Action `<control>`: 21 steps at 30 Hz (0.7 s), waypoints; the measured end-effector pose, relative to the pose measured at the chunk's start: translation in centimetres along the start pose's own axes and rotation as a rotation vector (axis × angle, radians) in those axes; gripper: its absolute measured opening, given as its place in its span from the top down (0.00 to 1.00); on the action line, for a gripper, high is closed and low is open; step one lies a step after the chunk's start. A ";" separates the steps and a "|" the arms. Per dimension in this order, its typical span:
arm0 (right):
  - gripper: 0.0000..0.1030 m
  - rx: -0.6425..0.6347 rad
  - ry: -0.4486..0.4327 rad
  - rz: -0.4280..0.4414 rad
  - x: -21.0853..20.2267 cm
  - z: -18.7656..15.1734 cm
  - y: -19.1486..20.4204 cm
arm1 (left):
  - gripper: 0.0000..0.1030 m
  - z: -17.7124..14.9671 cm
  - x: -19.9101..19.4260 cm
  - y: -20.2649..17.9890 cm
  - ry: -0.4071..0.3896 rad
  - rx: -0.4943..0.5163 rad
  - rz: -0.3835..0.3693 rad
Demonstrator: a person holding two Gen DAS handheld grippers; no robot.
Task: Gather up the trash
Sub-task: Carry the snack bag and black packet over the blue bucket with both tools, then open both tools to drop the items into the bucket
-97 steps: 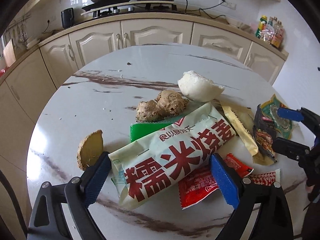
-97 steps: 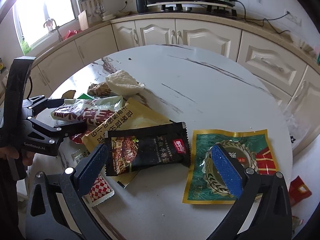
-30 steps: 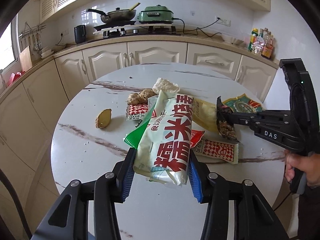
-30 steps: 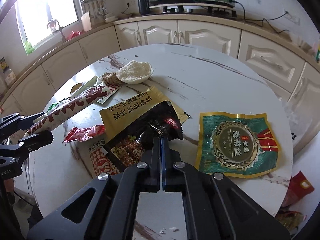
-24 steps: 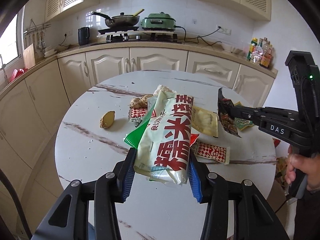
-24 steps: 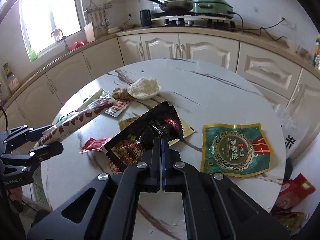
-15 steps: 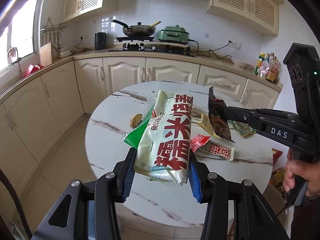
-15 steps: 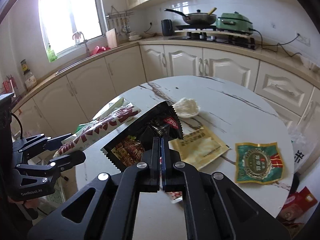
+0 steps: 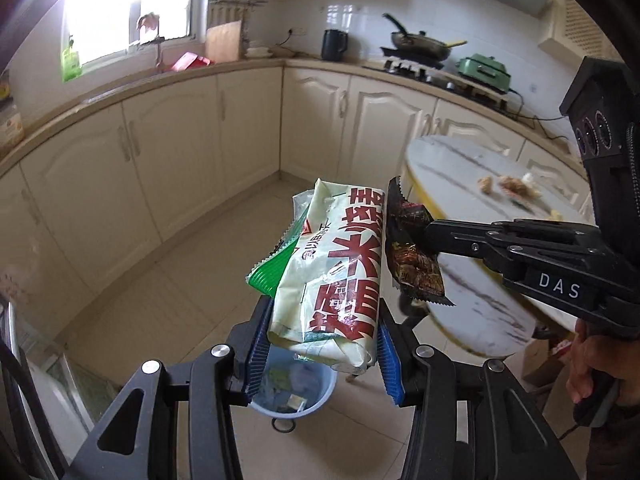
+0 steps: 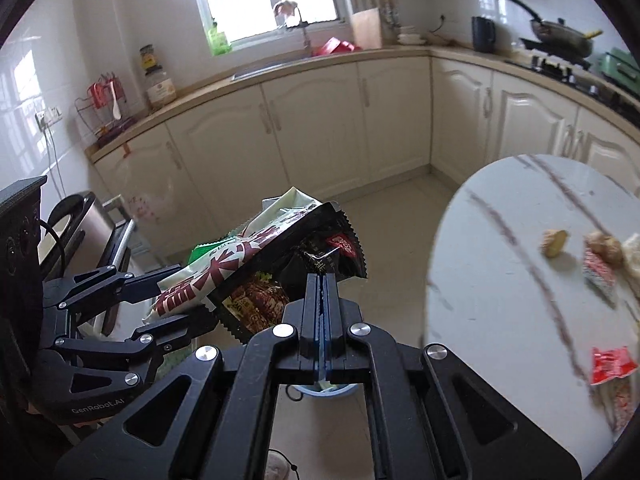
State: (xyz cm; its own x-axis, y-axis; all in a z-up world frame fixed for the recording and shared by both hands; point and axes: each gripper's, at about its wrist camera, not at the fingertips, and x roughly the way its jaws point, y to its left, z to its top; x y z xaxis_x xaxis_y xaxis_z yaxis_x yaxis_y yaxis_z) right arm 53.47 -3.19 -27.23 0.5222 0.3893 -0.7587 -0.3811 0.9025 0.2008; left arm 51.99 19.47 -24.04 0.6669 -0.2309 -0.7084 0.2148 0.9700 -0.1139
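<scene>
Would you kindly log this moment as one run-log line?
left tool: shut on pale wrapper | right tool: shut on dark wrapper | both above blue bin | table: scraps remain

Home kitchen: cabinets, stove w/ pan

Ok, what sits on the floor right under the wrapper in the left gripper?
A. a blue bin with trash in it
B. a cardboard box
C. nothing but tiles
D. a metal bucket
A: in the left wrist view a blue bin with scraps inside shows on the floor just below the white and red wrapper clamped in the left gripper.
</scene>
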 end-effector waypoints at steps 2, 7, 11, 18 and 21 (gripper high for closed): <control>0.97 -0.004 0.064 0.022 4.3 -0.6 1.2 | 0.58 -0.9 2.1 2.3 0.054 -0.027 0.013; 0.97 0.020 0.240 0.043 14.7 -3.8 1.5 | 0.58 -4.5 9.4 7.0 0.225 -0.109 0.028; 0.97 0.062 0.356 0.033 22.1 -6.2 -0.1 | 0.58 -6.5 15.2 9.4 0.315 -0.138 0.033; 0.92 0.177 0.482 0.051 30.1 -9.6 -4.3 | 0.47 -9.0 22.9 11.7 0.380 -0.208 0.009; 0.72 0.232 0.541 0.059 32.9 -11.3 -6.1 | 0.35 -11.8 26.6 13.4 0.513 -0.254 0.042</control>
State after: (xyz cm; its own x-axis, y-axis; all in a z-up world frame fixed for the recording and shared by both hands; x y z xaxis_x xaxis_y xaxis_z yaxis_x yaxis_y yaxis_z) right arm 64.36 1.99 -60.42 0.0181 0.3462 -0.9380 -0.1887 0.9225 0.3368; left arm 64.22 27.26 -52.68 0.2255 -0.1868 -0.9562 -0.0243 0.9801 -0.1972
